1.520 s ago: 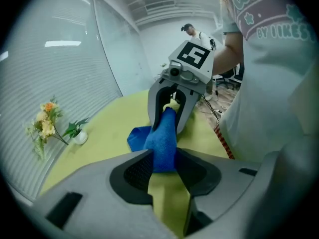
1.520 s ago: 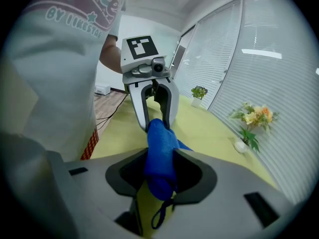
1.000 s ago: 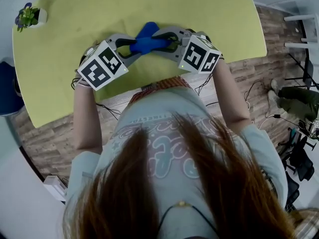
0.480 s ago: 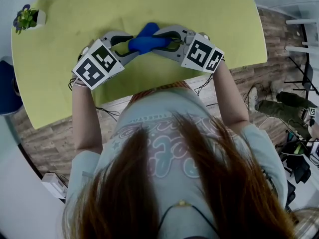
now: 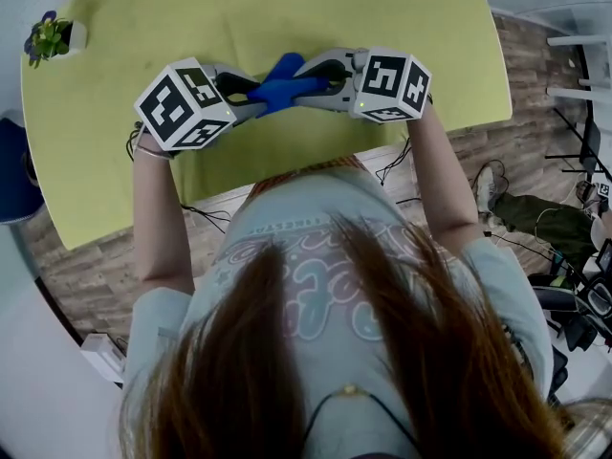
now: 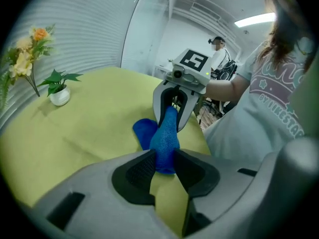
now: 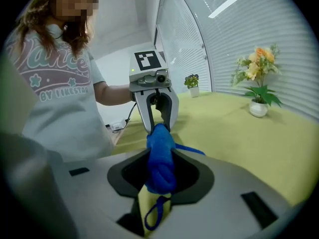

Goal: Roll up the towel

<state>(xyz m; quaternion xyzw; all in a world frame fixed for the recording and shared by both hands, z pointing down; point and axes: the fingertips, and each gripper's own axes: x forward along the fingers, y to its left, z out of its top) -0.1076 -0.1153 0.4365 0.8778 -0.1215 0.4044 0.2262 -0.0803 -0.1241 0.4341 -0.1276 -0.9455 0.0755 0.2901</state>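
Briefly: the towel (image 5: 283, 85) is seen as a narrow blue bundle near the front edge of the table (image 5: 402, 27), close to the person. Its long axis is laid crosswise, running straight from one gripper to the other, and the two grippers are pointed at each other along that line. The left gripper (image 6: 163, 167) is being closed, with the towel's left end pinched between its pads. The right gripper (image 7: 158, 176) is being closed too, with the bunched right end gripped between its jaws and a small loop (image 7: 154, 214) left hanging below them. Neither hand is nearer, since each end is already taken. A loose flap (image 6: 142, 131) is left sticking out on the far side, toward the table's middle. Whether the bundle is resting on the table or held just above it cannot be told. The roll is judged part done. The coming move is judged to depend on that shared axis: a wrist twist about the line between the grippers would be needed to wind the flap in, and a pull along it would only stretch the bundle.
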